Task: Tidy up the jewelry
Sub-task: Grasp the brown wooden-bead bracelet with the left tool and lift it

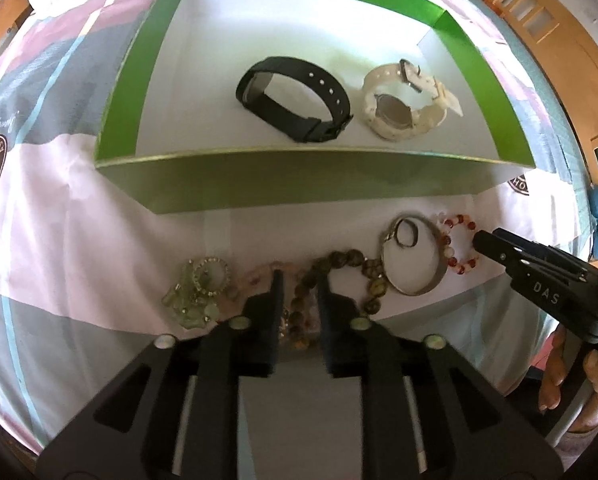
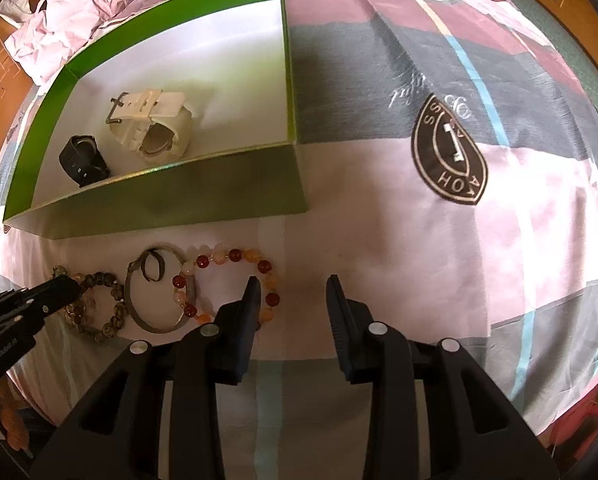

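A green box (image 1: 299,184) (image 2: 179,196) on a patterned bedsheet holds a black watch band (image 1: 295,100) (image 2: 81,160) and a white watch (image 1: 403,108) (image 2: 155,128). In front of it lie green bead jewelry (image 1: 195,292), a pink bracelet (image 1: 255,276), a brown bead bracelet (image 1: 339,260) (image 2: 117,312), a silver bangle (image 1: 439,276) (image 2: 129,296) ringing a small ring (image 1: 407,234) (image 2: 153,268), and a red-orange bead bracelet (image 1: 459,220) (image 2: 235,255). My left gripper (image 1: 302,280) (image 2: 69,288) straddles the brown strand, jaws narrowly open. My right gripper (image 2: 293,286) (image 1: 479,240) is open over bare sheet, its left finger at the red-orange bracelet's edge.
The sheet (image 2: 439,240) stretches wide to the right of the box, with a dark round logo (image 2: 449,152). Crumpled bedding (image 2: 79,12) lies behind the box. Wooden furniture (image 1: 559,40) stands past the bed. A person's hand (image 1: 571,380) holds the right gripper.
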`<state>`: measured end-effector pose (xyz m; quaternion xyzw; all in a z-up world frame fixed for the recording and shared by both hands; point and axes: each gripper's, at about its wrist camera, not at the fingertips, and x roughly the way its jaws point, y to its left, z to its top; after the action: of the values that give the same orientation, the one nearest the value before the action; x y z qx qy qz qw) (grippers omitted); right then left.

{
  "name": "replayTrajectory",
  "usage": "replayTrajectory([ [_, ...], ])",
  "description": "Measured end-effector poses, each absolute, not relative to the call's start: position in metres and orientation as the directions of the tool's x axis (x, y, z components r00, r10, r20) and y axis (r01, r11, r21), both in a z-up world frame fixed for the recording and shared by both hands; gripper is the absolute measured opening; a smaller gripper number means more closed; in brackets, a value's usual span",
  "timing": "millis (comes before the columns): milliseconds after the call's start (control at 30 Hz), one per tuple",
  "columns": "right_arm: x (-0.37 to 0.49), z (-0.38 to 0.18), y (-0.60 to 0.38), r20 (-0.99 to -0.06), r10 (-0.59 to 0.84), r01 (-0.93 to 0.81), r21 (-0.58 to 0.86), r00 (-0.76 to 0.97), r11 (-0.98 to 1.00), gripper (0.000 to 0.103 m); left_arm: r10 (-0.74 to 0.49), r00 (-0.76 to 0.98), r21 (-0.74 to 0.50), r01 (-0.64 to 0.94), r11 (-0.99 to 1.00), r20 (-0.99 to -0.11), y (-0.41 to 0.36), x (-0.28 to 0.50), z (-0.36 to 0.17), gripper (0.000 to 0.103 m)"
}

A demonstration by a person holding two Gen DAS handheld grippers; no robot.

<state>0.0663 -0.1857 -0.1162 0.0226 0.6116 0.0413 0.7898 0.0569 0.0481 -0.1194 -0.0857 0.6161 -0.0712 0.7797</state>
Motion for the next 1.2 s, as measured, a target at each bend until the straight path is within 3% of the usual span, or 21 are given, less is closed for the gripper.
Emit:
replayTrajectory([
  [233,0.067,-0.119,-0.18,-0.965,0.064,-0.049,0.053,0.254,0.997,0.034,-0.189,0.216,-0.188,0.023,0.982,-0.958,0.038,0.056,-0.128,0.025],
  [333,0.064,-0.12,-0.178,-0.965,0.065,-0.046,0.055,0.256,0.997,0.034,-0.173,0.215,-0.17,0.032,0.985,-0.961,0.035,0.052,-0.134,0.013],
  [533,0.063,-0.121,-0.17,-0.961,0.062,-0.057,0.049,0.268,0.997,0.034,-0.2,0.238,-0.197,0.035,0.98,-0.951,0.029,0.051,-0.128,0.008],
  [600,0.061,-0.12,-0.168,-0.959,0.074,-0.066,0.058,0.275,0.996,0.03,-0.227,0.267,-0.226,0.036,0.974,-0.937,0.035,0.047,-0.116,0.008],
  [633,0.06,-0.119,-0.166,-0.958,0.09,-0.076,0.072,0.273,0.995,0.016,-0.239,0.278,-0.238,0.035,0.971,-0.931,0.035,0.047,-0.112,0.008],
  [667,0.059,-0.119,-0.164,-0.957,0.103,-0.08,0.085,0.27,0.993,0.009,-0.248,0.288,-0.249,0.032,0.968,-0.925,0.035,0.047,-0.108,0.008],
  [933,0.054,-0.1,-0.16,-0.939,0.132,-0.08,0.112,0.318,0.99,0.009,-0.253,0.324,-0.266,0.005,0.964,-0.912,0.042,0.047,-0.097,0.008],
  [1200,0.054,-0.112,-0.166,-0.949,0.122,-0.079,0.103,0.29,0.991,0.009,-0.18,0.363,-0.209,-0.043,0.977,-0.914,0.051,0.039,-0.101,0.008],
])
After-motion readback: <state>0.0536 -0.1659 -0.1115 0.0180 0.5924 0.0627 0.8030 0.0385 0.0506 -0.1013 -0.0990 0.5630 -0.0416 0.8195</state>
